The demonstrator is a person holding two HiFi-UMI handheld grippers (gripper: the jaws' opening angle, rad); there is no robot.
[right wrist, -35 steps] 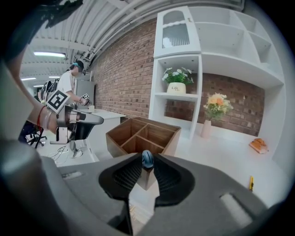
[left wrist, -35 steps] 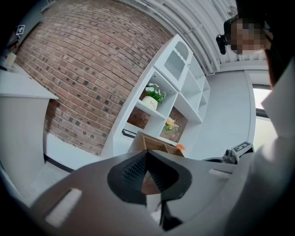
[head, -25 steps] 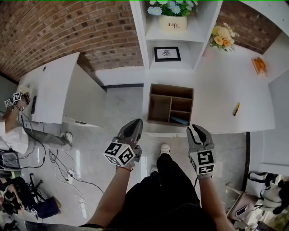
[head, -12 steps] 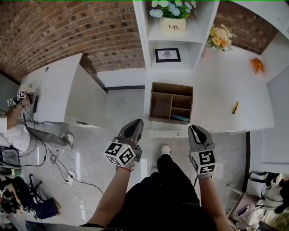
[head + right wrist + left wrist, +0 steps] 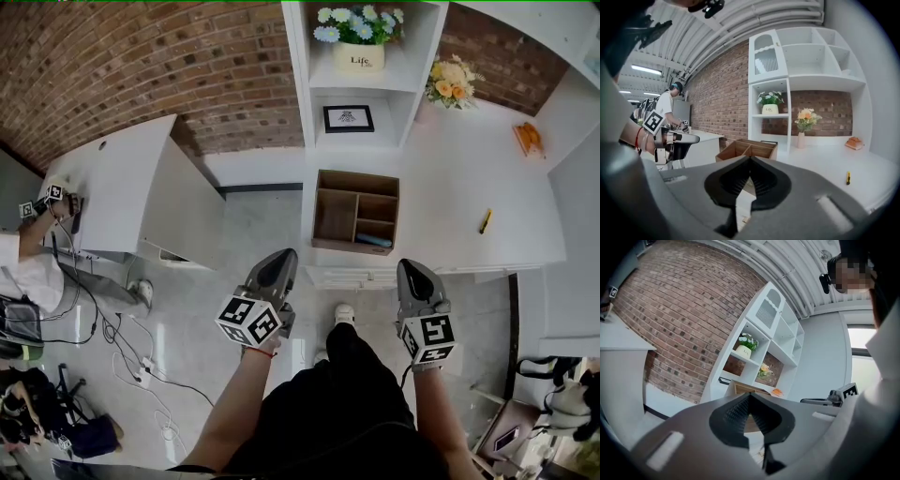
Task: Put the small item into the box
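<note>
Moved: right gripper [image 5: 413, 266] sits slightly further right and lower in the head view than a second ago. The left gripper [image 5: 280, 255] has barely shifted, and the box [image 5: 358, 178] shows a little higher in the frame.
Left gripper: jaws closed tip to tip with nothing between them, held over the floor on the near left of the box.
Right gripper: jaws pressed together and empty, close to the near edge of the white table [image 5: 450, 159].
Box: wooden, with open compartments, on the near-left part of the table. A bluish thing [image 5: 373, 241] lies in its near-right compartment.
Small item [image 5: 485, 221]: yellow, lying on the table right of the box, well apart from it and from both grippers.
Far side: flower pot [image 5: 359, 58] and framed picture [image 5: 348, 118] on the white shelf.
Left: another person [image 5: 26, 267] at a white desk [image 5: 122, 178].
</note>
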